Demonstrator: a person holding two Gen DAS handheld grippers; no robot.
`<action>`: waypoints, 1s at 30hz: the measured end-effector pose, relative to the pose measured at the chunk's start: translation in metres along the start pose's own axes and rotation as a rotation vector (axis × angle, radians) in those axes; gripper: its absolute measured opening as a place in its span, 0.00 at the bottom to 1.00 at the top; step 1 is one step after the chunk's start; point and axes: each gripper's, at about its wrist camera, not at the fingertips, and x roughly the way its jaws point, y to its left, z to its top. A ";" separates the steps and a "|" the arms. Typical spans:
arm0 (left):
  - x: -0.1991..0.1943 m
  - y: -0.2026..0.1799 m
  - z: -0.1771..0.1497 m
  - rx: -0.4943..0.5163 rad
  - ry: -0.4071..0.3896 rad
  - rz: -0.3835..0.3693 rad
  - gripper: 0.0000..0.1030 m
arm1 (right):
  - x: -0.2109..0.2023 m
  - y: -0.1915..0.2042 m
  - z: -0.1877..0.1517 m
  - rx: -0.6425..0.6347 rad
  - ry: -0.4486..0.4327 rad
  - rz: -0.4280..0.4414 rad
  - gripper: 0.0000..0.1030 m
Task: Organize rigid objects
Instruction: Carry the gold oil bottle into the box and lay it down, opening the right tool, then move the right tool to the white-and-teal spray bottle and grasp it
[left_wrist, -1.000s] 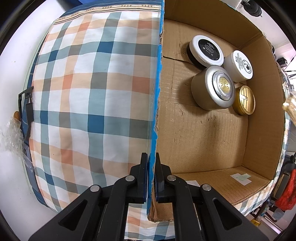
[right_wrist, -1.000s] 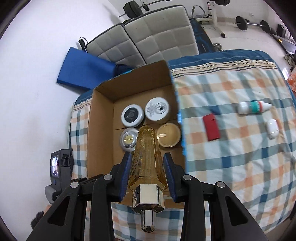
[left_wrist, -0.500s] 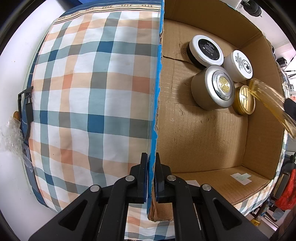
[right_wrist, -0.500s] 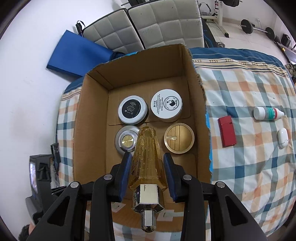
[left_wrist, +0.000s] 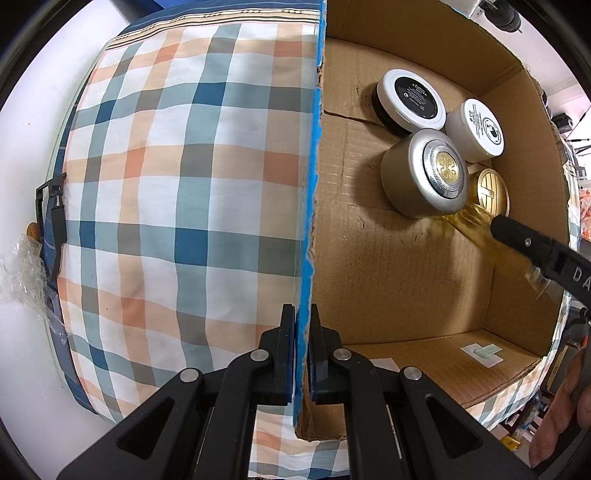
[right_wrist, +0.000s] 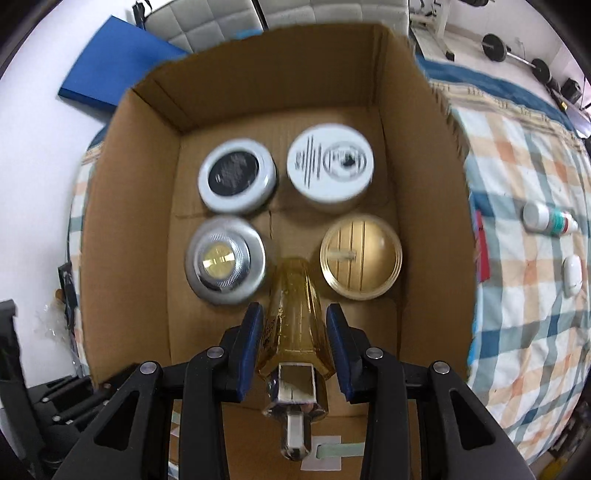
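Observation:
My right gripper (right_wrist: 294, 317) is shut on an amber glass perfume bottle (right_wrist: 295, 314) with a silver cap, its far end low inside the cardboard box (right_wrist: 122, 206), between the silver jar (right_wrist: 225, 260) and the gold-lidded jar (right_wrist: 360, 254). Behind them stand a black-topped jar (right_wrist: 236, 179) and a white jar (right_wrist: 330, 166). My left gripper (left_wrist: 303, 332) is shut on the box's blue-edged side wall (left_wrist: 312, 177). In the left wrist view the bottle (left_wrist: 469, 225) and the right gripper's finger (left_wrist: 535, 247) come in from the right next to the silver jar (left_wrist: 428, 173).
On the checked cloth (right_wrist: 524, 295) right of the box lie a white and teal bottle (right_wrist: 548, 219), a white oval object (right_wrist: 571, 275) and a red flat object (right_wrist: 482, 243). A person's hand (left_wrist: 561, 410) shows at the left wrist view's lower right. Gym weights stand behind.
The right gripper has dropped with the bottle from above the box to down inside it, close to the jars. The left gripper has kept its hold on the box wall.

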 end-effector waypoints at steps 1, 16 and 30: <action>0.000 0.000 0.000 0.000 0.000 0.000 0.03 | 0.002 0.001 -0.002 -0.005 0.008 0.002 0.37; 0.000 -0.002 -0.003 -0.002 -0.002 -0.002 0.03 | -0.015 0.000 -0.026 -0.013 0.036 -0.054 1.00; 0.000 -0.002 -0.009 0.003 -0.003 0.006 0.03 | -0.058 0.005 -0.055 -0.020 -0.021 -0.055 1.00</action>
